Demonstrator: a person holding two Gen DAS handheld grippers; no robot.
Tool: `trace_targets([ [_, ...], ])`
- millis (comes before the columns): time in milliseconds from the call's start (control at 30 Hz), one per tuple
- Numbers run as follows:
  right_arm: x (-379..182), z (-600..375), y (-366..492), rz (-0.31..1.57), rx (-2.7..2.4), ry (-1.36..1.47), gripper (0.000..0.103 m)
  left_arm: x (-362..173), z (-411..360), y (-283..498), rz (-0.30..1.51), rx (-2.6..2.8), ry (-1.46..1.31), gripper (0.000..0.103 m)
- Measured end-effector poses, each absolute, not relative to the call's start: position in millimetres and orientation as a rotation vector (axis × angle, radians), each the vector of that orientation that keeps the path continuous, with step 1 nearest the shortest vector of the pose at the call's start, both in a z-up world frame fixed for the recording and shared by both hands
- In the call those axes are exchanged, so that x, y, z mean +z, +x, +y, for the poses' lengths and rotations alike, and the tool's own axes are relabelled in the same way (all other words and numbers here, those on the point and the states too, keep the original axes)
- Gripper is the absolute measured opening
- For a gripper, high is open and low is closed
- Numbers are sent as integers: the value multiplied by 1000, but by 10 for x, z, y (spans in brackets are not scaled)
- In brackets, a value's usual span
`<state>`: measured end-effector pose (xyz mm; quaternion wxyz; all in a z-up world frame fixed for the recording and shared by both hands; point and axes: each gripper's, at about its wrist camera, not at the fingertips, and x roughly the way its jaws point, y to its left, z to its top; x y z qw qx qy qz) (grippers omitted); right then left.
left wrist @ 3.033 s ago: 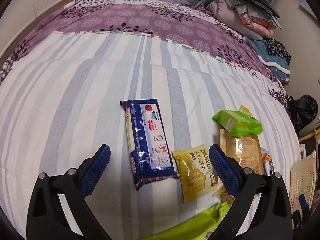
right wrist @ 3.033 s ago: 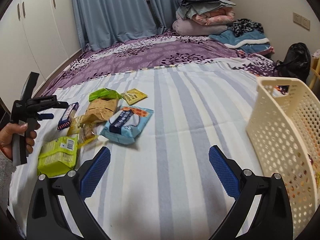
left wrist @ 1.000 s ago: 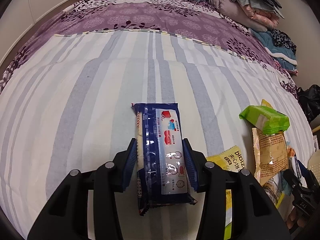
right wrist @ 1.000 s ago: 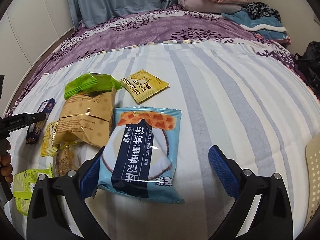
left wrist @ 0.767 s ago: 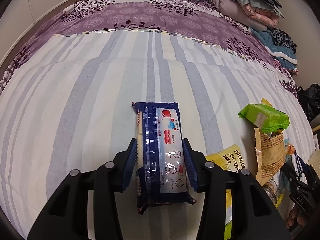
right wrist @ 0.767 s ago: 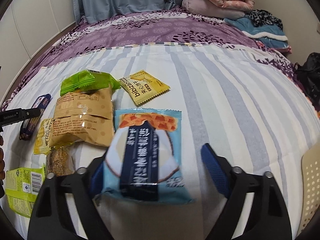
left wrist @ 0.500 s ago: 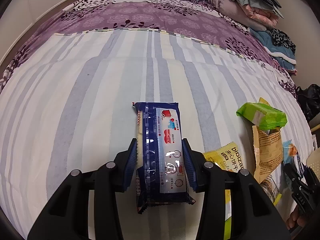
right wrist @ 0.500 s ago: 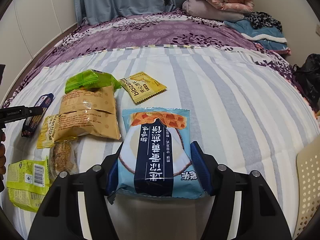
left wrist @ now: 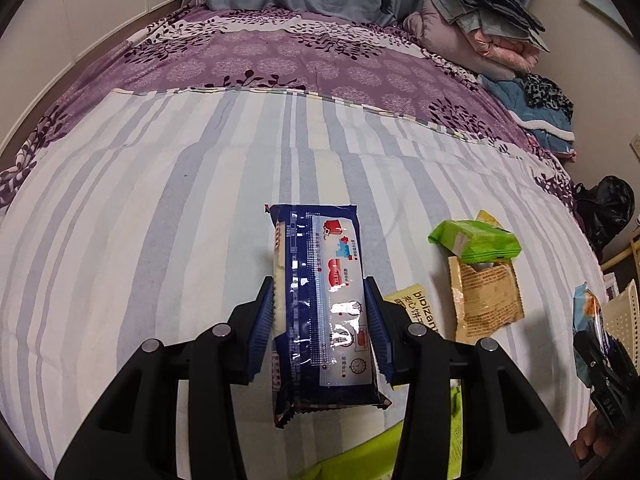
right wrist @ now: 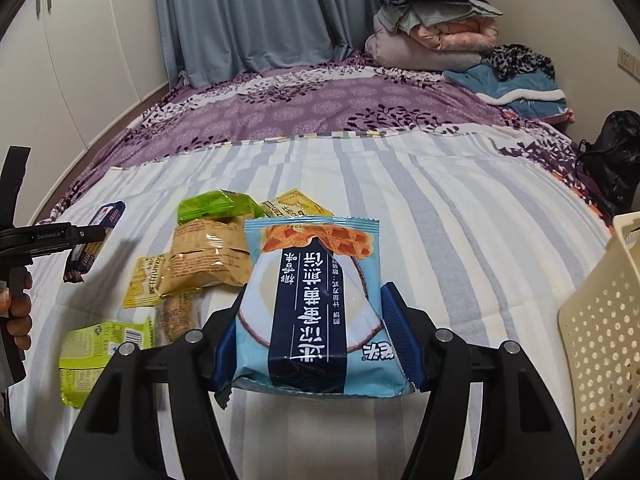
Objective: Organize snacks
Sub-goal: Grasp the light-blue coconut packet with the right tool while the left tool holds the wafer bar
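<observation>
My left gripper [left wrist: 319, 308] is shut on a dark blue biscuit pack [left wrist: 320, 264] and holds it lengthwise above the striped bedspread [left wrist: 160, 220]. My right gripper [right wrist: 314, 308] is shut on a light blue snack bag [right wrist: 312, 280], which hangs clear of the bed. On the bed lie a green pack [right wrist: 216, 204], a tan bag [right wrist: 208, 256], two yellow sachets [right wrist: 294, 204] [right wrist: 146, 280], a grain bar [right wrist: 176, 316] and a lime-green bag [right wrist: 100, 344]. The right wrist view shows the left gripper [right wrist: 92, 236] at the far left.
A cream perforated basket [right wrist: 600, 320] stands at the right edge of the bed. Folded blankets [right wrist: 436, 36] are piled at the far right, beside a black bag [right wrist: 616, 152]. White wardrobe doors [right wrist: 80, 60] and blue curtains [right wrist: 248, 20] line the back.
My right gripper closed on the light blue bag and lifted it off the bed. My left gripper rose with the dark blue pack held in it.
</observation>
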<state>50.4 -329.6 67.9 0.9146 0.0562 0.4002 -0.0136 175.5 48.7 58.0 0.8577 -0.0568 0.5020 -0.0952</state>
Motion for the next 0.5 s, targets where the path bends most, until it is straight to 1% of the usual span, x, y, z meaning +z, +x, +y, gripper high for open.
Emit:
trace_targets([
  [500, 992, -3582, -37, 748, -44, 169, 64, 983, 139, 1084, 990, -305, -174, 45],
])
